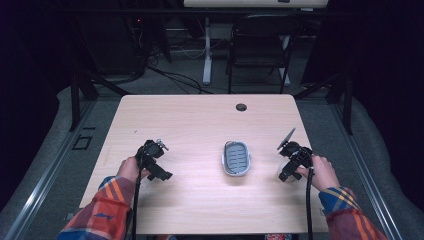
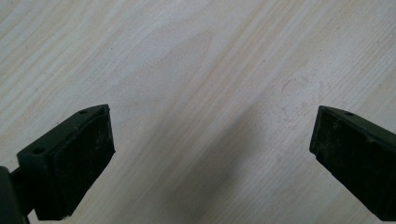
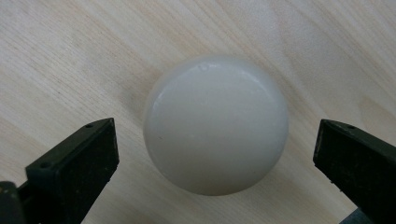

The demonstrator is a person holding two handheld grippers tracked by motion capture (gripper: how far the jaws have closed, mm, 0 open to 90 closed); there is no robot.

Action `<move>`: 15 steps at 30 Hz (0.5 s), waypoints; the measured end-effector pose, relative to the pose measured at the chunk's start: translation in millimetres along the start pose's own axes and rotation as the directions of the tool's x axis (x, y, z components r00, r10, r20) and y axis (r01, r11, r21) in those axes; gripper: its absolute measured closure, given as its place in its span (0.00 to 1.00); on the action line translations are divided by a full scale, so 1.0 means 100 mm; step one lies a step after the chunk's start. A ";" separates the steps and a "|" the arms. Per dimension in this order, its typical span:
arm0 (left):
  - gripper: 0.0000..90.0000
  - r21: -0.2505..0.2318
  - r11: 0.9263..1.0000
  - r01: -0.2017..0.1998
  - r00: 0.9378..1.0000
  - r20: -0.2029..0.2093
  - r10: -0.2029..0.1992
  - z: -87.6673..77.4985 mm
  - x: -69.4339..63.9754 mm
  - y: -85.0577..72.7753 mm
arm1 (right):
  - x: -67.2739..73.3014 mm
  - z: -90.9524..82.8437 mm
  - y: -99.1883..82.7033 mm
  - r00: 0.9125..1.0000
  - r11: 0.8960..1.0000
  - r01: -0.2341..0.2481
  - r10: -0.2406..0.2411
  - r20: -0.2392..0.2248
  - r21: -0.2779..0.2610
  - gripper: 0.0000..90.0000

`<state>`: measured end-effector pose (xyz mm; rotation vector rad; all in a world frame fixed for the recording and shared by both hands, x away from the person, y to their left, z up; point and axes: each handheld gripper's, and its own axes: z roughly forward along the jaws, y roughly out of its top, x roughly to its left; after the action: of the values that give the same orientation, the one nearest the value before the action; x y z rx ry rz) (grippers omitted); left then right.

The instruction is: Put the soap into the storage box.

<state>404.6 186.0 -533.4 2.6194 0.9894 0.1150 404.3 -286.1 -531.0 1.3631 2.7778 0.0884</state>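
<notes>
Hard to make out in the high view: white ball (image 1: pixel 281 171), mostly hidden behind right gripper (image 1: pixel 289 167), a pale patch on the table (image 1: pixel 200 120) at best. Cut off by the lower edge of both gripper views: the black jaws, tips alone visible. Grain of the wood plain, but no label, brand or writing readable anywhere, on ball (image 3: pixel 215 125), jaws or tray (image 1: pixel 236 158).

Seen in the right gripper view: right gripper (image 3: pixel 215 135) released, jaws spread wide, ball resting on the wood between them, slightly ahead of the tips, apart from both pads with a gap each side. Nearer the left jaw than the right, perhaps, though the angle made that unsure. Top of the ball glossy, a tiny nub near its far edge.

Seen in the left gripper view: left gripper (image 2: pixel 212 140) likewise released, jaws well apart, bare wood between them. In the high view, left gripper (image 1: pixel 154 161) tilted down over the table, well apart from the tray, which lay between the two grippers, ribbed grey inside, pale rim.
</notes>
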 end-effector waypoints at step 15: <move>0.00 0.001 1.000 0.000 1.000 0.001 0.000 0.00 0.00 0.00 | -0.02 0.01 0.10 0.999 0.999 0.030 -0.031 0.011 0.022 0.14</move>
<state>404.6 185.8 -533.7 2.6200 0.9895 0.1130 413.6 -281.1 -531.1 1.3215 2.7977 0.0493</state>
